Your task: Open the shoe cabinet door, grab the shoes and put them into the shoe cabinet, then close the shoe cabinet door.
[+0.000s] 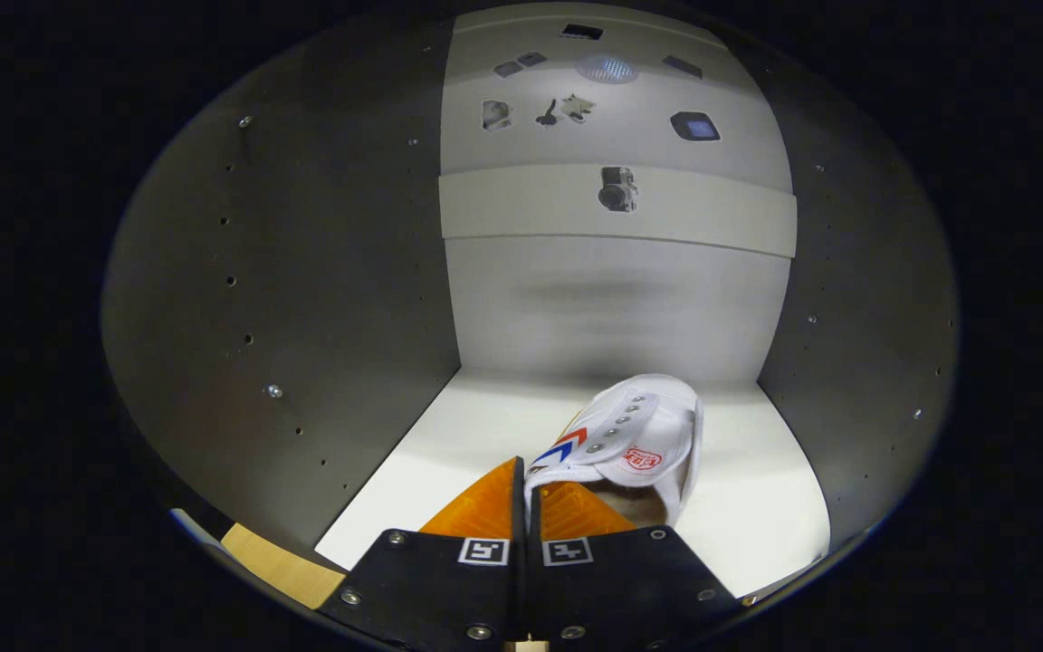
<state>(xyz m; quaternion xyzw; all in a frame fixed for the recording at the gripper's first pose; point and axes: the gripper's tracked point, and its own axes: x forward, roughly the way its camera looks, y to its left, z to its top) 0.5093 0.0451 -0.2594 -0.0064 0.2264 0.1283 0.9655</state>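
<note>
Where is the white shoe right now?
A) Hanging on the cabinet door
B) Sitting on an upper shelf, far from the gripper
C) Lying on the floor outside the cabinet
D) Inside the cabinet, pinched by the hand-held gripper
D: the white shoe rests on the cabinet's white bottom panel between the grey side walls, its rim pinched between the fingers of the hand-held gripper.

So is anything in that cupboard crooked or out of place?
Only the white shoe: it sits askew, angled across the shelf floor rather than square to the back wall. The claw is pinched shut on its near edge. Nothing looks damaged.
</note>
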